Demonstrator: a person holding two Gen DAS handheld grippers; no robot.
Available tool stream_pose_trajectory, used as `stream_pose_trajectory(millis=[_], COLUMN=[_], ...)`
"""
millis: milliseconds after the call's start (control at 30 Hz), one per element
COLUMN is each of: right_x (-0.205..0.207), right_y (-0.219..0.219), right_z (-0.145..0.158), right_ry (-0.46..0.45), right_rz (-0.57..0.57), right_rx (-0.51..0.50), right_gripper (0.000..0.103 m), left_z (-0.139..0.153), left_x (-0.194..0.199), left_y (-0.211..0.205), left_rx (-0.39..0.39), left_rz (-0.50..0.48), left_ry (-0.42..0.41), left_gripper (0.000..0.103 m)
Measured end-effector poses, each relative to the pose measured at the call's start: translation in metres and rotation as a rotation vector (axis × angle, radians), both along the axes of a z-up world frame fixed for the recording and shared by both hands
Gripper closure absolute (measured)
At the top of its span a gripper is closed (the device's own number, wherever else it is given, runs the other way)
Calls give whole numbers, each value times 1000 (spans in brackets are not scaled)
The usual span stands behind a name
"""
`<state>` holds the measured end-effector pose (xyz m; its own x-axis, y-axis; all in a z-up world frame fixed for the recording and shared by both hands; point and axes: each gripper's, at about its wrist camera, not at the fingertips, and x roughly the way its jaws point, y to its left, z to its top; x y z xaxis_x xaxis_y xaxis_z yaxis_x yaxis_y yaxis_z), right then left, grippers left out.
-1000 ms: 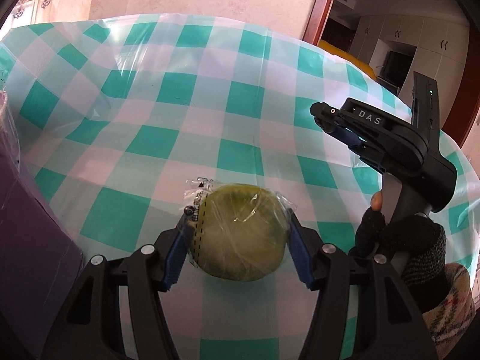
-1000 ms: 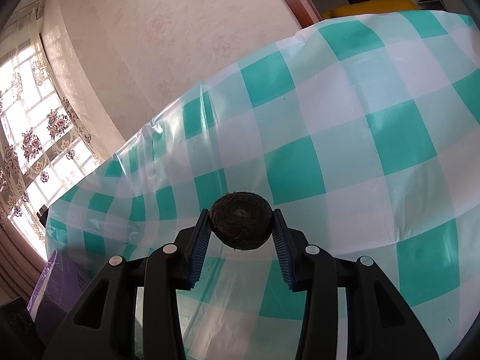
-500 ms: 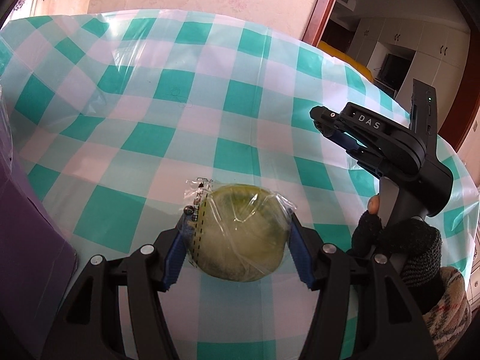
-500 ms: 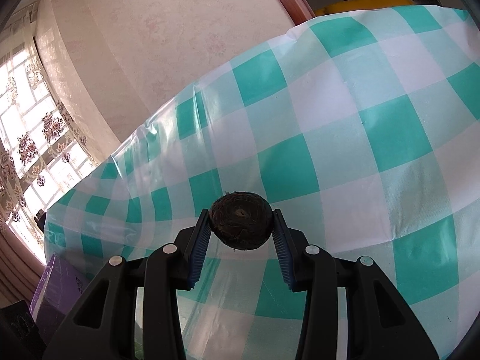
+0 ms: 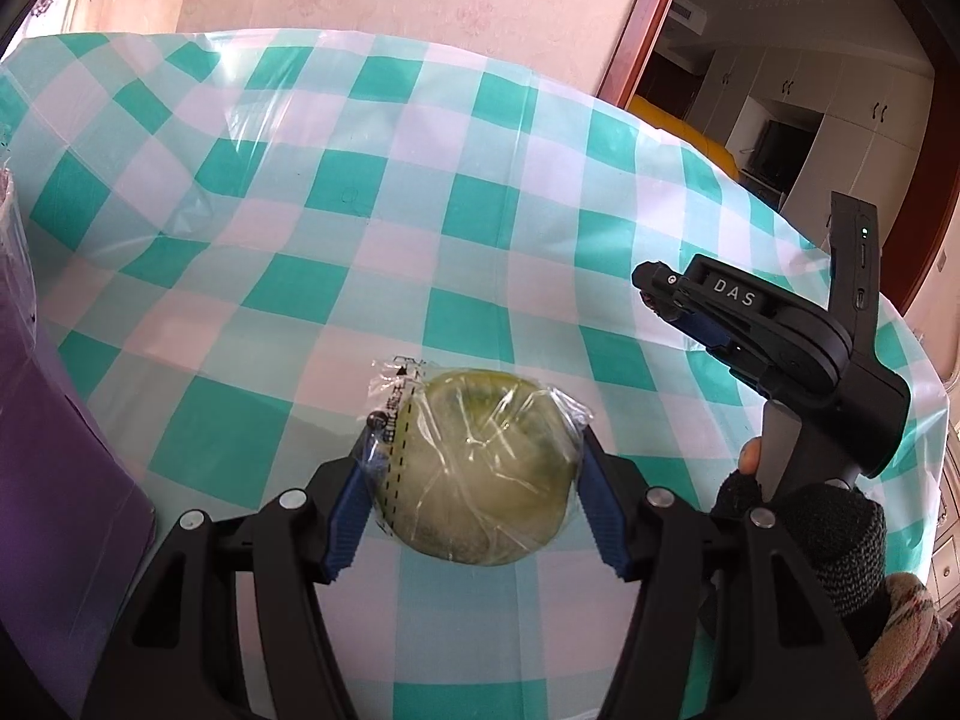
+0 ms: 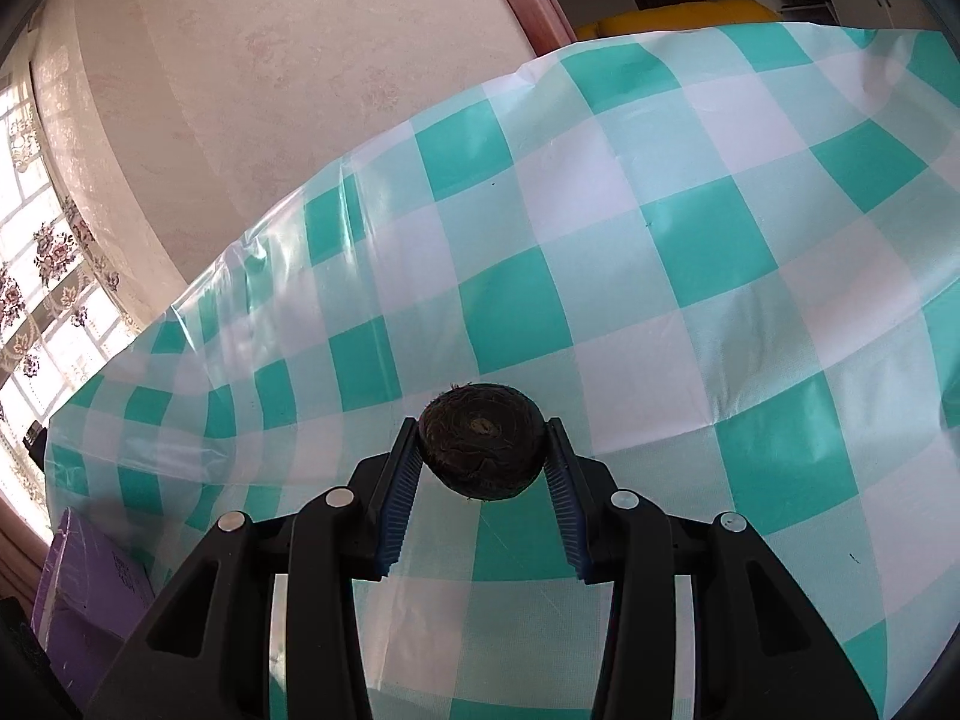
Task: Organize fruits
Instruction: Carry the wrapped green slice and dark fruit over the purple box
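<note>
Fruit sits in both of your grippers. Your left gripper [image 5: 474, 474] has its blue fingers [image 5: 348, 510] pinching a round green fruit [image 5: 480, 468] sealed in clear plastic wrap, one pad against each side, and the fruit hangs just above the surface [image 5: 360, 210] with its green-and-white checked cloth. Your right gripper [image 6: 480, 450] has its fingers [image 6: 399, 480] clamped on a small dark brown fruit [image 6: 480, 447] with a rough skin, its round end facing the camera, also held clear of the checked cloth [image 6: 660, 240]. From the left wrist view you see your right gripper [image 5: 780, 342] off to the right, gripped by your hand [image 5: 834, 522] in a dark fingerless glove. A purple box [image 5: 54, 450] lies at the left edge of the surface, and it shows again at the lower left in the right wrist view [image 6: 90, 588].
</note>
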<state>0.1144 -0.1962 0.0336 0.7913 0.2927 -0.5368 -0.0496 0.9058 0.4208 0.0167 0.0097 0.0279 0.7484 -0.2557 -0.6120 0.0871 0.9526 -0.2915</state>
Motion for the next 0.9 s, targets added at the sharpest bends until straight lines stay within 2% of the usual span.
stream_pose_trajectory(millis=[200,567,767,900], right_x=[-35,-107,-140,-155], right_y=[1,-2,-3,3], right_z=[3,0,-3,-2], right_ry=[31,72,94,110], right_rz=[-36,-32,-23,-17], right_rx=[-39,-23,-8,-14], right_gripper=[62,62,62,62], left_z=[-1,-6,-3,1], left_x=[2,3,-37,-69], left_y=[0,2,0,-1], left_rx=[-1,11,106,133], left_rz=[-9,11,33,29], left_ry=[10,79,72,62], left_gripper=[41,41,41,41])
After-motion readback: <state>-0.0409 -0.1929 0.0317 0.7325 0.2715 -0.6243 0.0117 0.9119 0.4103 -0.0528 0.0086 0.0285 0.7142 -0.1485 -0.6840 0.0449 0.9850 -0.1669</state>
